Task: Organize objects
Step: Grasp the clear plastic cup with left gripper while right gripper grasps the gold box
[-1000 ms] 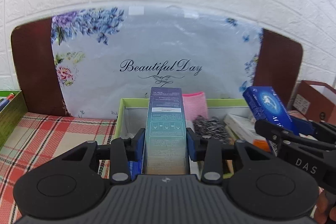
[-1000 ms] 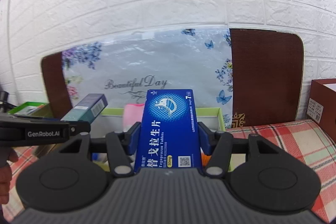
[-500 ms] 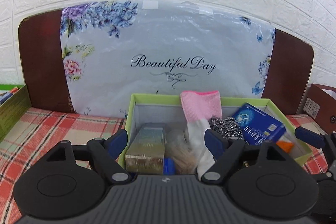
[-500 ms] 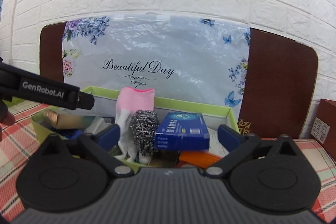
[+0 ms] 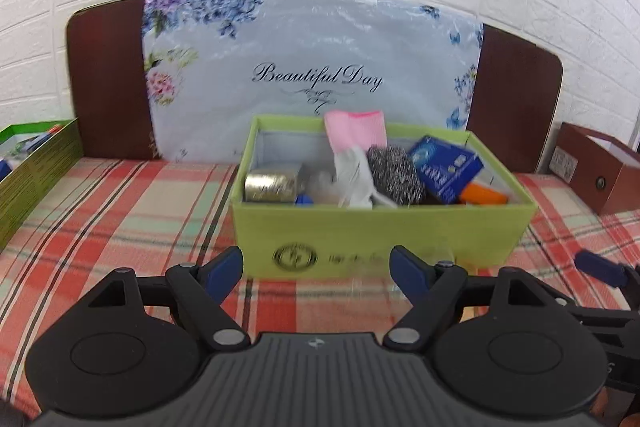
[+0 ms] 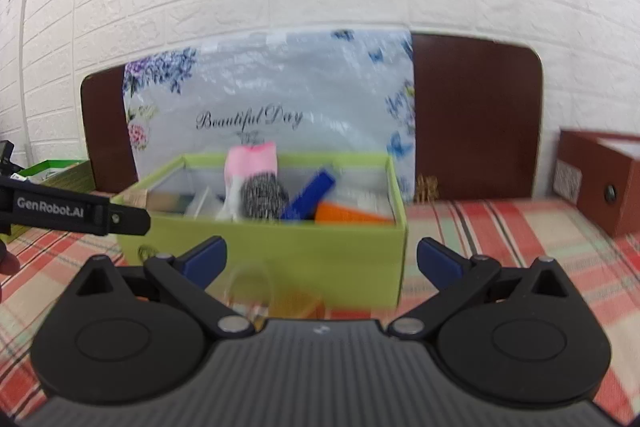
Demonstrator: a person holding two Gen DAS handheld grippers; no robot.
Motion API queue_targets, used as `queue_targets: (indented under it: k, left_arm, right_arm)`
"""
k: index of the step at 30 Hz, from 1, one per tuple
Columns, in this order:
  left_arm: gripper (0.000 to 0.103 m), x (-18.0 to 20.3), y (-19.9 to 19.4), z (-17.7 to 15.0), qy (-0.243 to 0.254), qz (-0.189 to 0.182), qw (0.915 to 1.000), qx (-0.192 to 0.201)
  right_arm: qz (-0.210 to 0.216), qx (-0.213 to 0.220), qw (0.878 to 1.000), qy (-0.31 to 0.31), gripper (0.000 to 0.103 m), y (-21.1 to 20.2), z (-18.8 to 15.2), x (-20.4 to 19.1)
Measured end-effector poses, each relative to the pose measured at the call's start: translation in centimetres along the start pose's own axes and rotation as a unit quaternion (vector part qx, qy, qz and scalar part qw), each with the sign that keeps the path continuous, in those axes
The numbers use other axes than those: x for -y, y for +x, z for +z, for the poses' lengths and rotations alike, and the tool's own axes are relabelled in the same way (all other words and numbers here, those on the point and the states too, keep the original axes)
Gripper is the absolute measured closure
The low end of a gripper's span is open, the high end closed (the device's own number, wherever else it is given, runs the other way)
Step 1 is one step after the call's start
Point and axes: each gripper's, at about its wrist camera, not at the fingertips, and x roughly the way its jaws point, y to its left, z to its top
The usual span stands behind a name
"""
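A light green box (image 5: 380, 231) stands on the plaid cloth and holds a teal-and-gold carton (image 5: 272, 181), a pink-cuffed white glove (image 5: 354, 151), a steel scourer (image 5: 394, 175), a blue medicine box (image 5: 444, 167) and an orange item (image 5: 482, 195). My left gripper (image 5: 318, 267) is open and empty in front of the box. My right gripper (image 6: 320, 259) is open and empty, also in front of the box (image 6: 280, 251). The blue medicine box (image 6: 308, 195) leans inside it. A clear round object (image 6: 248, 287) lies blurred between the right fingers.
A dark green box (image 5: 36, 171) sits at the far left, a brown box (image 5: 600, 171) at the far right. A floral "Beautiful Day" sheet (image 5: 312, 67) leans on a brown board against the white brick wall. The left gripper's arm (image 6: 76, 213) crosses the right view.
Both grippers opened and let go: the teal carton and the blue medicine box now lie in the green box. Both grippers then pulled back from the box.
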Motion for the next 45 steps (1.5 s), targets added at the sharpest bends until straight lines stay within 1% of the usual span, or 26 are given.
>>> queue_targets:
  k: [2,5,8,10,12,15,17,24,28,32,35,38,39,40,41,43,45]
  left_arm:
    - [0.019,0.1,-0.9,-1.6,-0.004,0.007,1.0000,-0.003]
    - [0.019,0.3,-1.8,-4.1,-0.011,0.009,0.9996,-0.023]
    - [0.019,0.3,-2.4,-6.0,-0.032,0.004,0.9987,-0.039]
    - [0.019,0.2,-2.8,-6.8,-0.049,0.011,0.9978,-0.044]
    - [0.019,0.1,-3.2,-7.2,-0.058,0.017,0.9971,-0.046]
    - [0.019,-0.1,-3.7,-7.4,-0.067,0.032,0.9962,-0.046]
    - [0.019,-0.3,-4.0,-7.3,-0.071,0.030,0.9960,-0.046]
    - [0.019,-0.6,-4.1,-6.8,-0.060,0.044,0.9963,-0.043]
    - [0.019,-0.8,-3.6,-6.6,-0.060,0.048,0.9958,-0.049]
    - [0.019,-0.9,-3.0,-6.8,-0.065,0.051,0.9949,-0.058]
    - [0.019,-0.9,-2.6,-7.1,-0.062,0.053,0.9944,-0.067]
    - [0.019,-0.9,-2.3,-7.3,-0.065,0.054,0.9936,-0.075]
    - [0.019,-1.0,-2.2,-7.4,-0.069,0.053,0.9934,-0.075]
    - [0.019,-1.1,-2.2,-7.4,-0.072,0.052,0.9932,-0.074]
    - [0.019,-1.1,-2.2,-7.4,-0.075,0.052,0.9932,-0.073]
    - [0.019,-1.0,-2.1,-7.3,-0.078,0.047,0.9931,-0.075]
    - [0.019,-0.6,-1.9,-7.0,-0.077,0.038,0.9935,-0.075]
  right_arm:
    - [-0.004,-0.015,1.000,0.026,0.000,-1.2,-1.6,0.3]
    - [-0.005,-0.040,0.998,0.057,0.000,-2.7,-4.2,0.5]
    - [-0.010,-0.068,0.996,0.061,0.000,-3.3,-5.9,0.1]
    - [-0.011,-0.079,0.995,0.062,0.000,-3.7,-6.2,-0.1]
    - [-0.008,-0.074,0.995,0.059,0.000,-4.3,-6.2,-0.4]
    - [-0.014,-0.075,0.996,0.039,0.000,-4.9,-6.4,-1.0]
    - [-0.021,-0.078,0.996,0.034,0.000,-4.9,-6.5,-1.1]
    - [-0.021,-0.090,0.995,0.040,0.000,-2.3,-5.8,-1.9]
    - [-0.015,-0.094,0.995,0.026,0.000,-0.3,-5.1,-2.9]
    - [-0.017,-0.102,0.994,0.019,0.000,1.6,-4.5,-3.4]
    - [-0.021,-0.116,0.993,0.018,0.001,3.2,-4.3,-3.5]
    - [-0.017,-0.130,0.991,0.022,0.007,4.2,-4.3,-3.3]
    - [-0.017,-0.134,0.991,0.025,0.012,4.4,-4.4,-3.2]
    - [-0.022,-0.135,0.990,0.028,0.018,4.4,-4.4,-3.0]
    - [-0.029,-0.131,0.990,0.032,0.023,4.2,-4.4,-2.7]
    - [-0.039,-0.124,0.991,0.035,0.037,3.7,-4.4,-2.1]
    - [-0.057,-0.119,0.990,0.041,0.045,3.2,-4.5,-1.2]
